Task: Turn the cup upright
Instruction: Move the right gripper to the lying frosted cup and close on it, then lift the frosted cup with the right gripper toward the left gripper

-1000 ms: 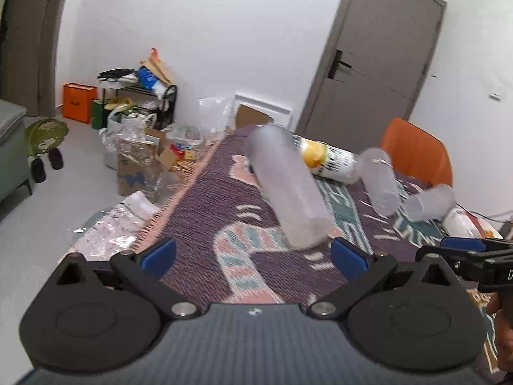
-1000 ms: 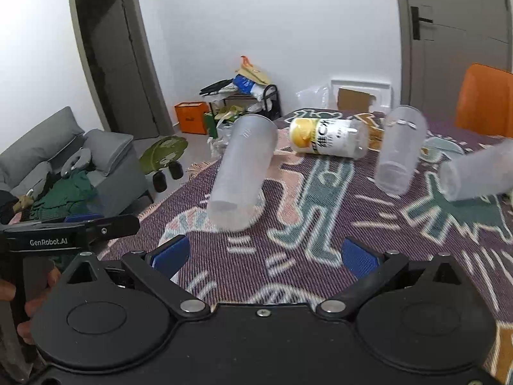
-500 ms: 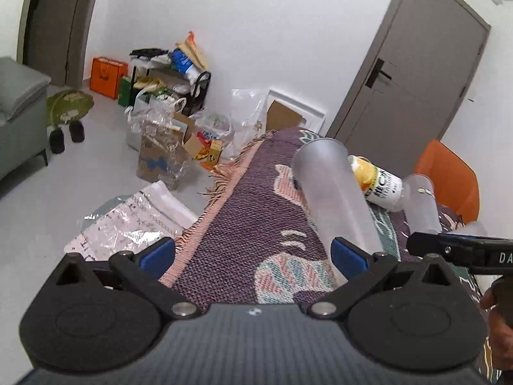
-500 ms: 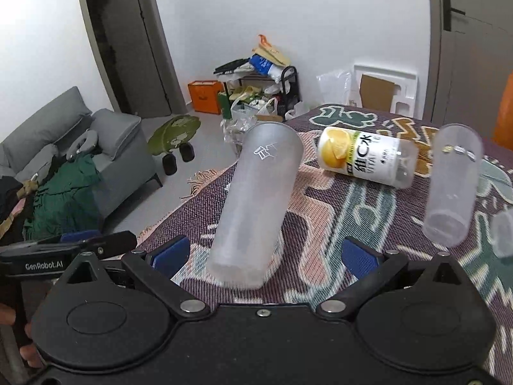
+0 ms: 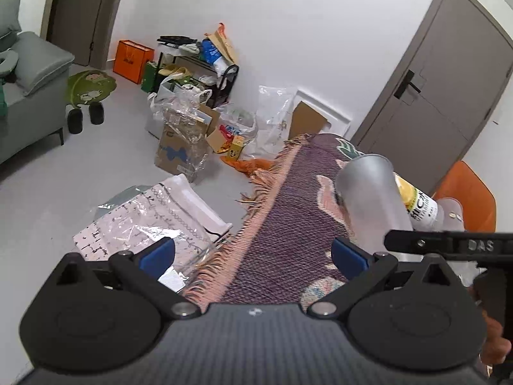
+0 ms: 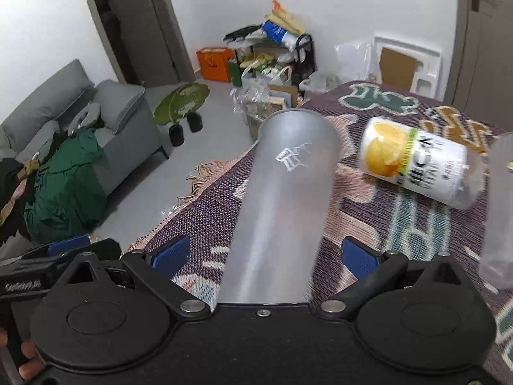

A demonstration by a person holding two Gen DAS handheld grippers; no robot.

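Observation:
A tall frosted plastic cup (image 6: 282,205) lies on its side on the patterned purple tablecloth (image 6: 400,224). Its length runs away from me, between the open blue pads of my right gripper (image 6: 266,253); the pads stand apart from its sides. The same cup (image 5: 368,199) shows at the right in the left wrist view, partly behind the right gripper's body. My left gripper (image 5: 253,253) is open and empty over the cloth's fringed left edge (image 5: 256,224).
A lemon-print bottle (image 6: 416,163) lies on its side beyond the cup. Another frosted cup (image 6: 500,211) lies at the right edge. An orange chair (image 5: 471,199) stands past the table. Bags and boxes (image 5: 186,134) clutter the floor; a grey sofa (image 6: 96,122) stands left.
My right gripper has moved forward so the frosted cup now sits between its open pads. My left gripper has swung left toward the table's fringed edge.

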